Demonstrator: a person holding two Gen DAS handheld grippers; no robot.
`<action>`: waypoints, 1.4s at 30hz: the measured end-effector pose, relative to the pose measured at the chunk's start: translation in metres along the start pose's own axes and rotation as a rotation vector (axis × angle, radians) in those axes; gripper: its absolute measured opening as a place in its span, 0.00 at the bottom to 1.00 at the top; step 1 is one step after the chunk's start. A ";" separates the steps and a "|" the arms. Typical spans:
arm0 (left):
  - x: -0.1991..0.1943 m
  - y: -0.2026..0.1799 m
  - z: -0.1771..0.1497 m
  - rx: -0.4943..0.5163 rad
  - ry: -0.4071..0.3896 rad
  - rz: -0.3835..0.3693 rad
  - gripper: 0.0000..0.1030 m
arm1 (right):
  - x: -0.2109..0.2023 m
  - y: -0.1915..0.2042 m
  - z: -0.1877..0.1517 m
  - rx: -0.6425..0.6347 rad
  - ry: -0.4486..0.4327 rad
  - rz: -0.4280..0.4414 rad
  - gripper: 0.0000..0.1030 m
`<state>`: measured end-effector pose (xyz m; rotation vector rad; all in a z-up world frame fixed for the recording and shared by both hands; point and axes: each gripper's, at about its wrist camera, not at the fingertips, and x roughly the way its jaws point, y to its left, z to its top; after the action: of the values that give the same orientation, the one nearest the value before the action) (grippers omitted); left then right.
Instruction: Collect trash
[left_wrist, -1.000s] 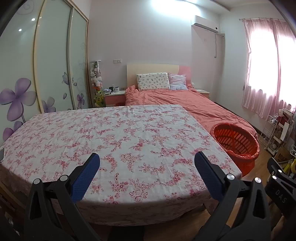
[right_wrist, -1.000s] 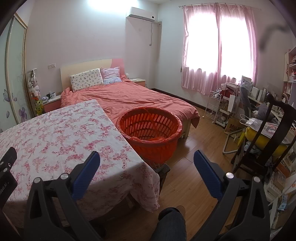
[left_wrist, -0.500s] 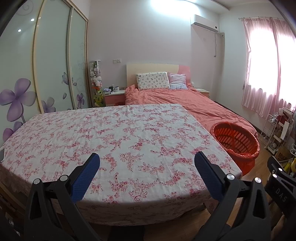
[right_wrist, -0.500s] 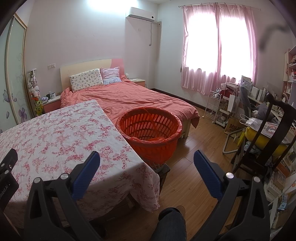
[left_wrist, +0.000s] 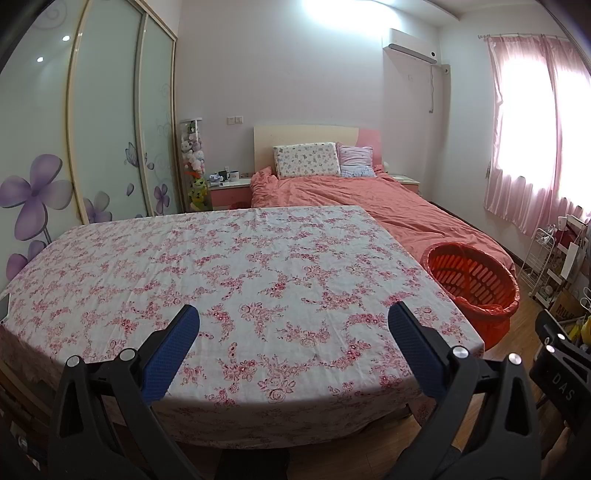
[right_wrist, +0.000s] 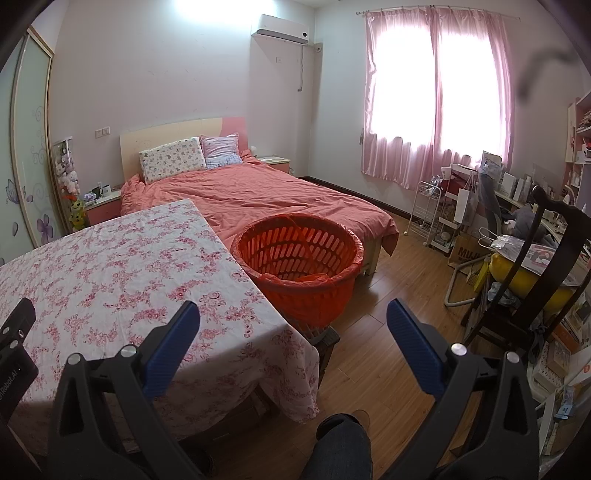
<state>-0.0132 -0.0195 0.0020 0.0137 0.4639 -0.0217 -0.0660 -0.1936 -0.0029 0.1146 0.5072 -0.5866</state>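
Both grippers are released, blue pads spread wide with nothing between them. The left gripper hangs over the near edge of the tabletop, which is draped in a white cloth printed with pink-red flowers; no trash can be made out on the cloth. The right gripper points past the tabletop's right corner toward the orange basket, which sits at 12 o'clock in the right wrist view and at 3 o'clock in the left wrist view. The basket stands just beside the tabletop's right edge, between it and the foot of the bed, on a dark low stand, and is lined with an orange plastic bag.

Readable writing: "DAS" on the black body of the right gripper at 4 o'clock in the left wrist view, "Robot.AI" in part on the left gripper's body at 8 o'clock in the right wrist view, and "MUJ" on a brown cardboard box on the floor by the white trolley
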 end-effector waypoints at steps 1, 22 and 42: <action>0.000 0.000 0.000 0.001 0.000 0.001 0.98 | 0.000 0.000 0.000 0.001 0.000 0.000 0.96; 0.001 0.002 0.000 0.001 0.002 0.000 0.98 | 0.000 0.000 -0.001 0.000 -0.001 -0.001 0.96; 0.001 0.003 -0.002 -0.002 0.004 0.002 0.98 | 0.000 0.000 -0.001 0.000 -0.002 0.000 0.96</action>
<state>-0.0133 -0.0160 -0.0002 0.0118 0.4684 -0.0192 -0.0657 -0.1932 -0.0038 0.1137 0.5055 -0.5870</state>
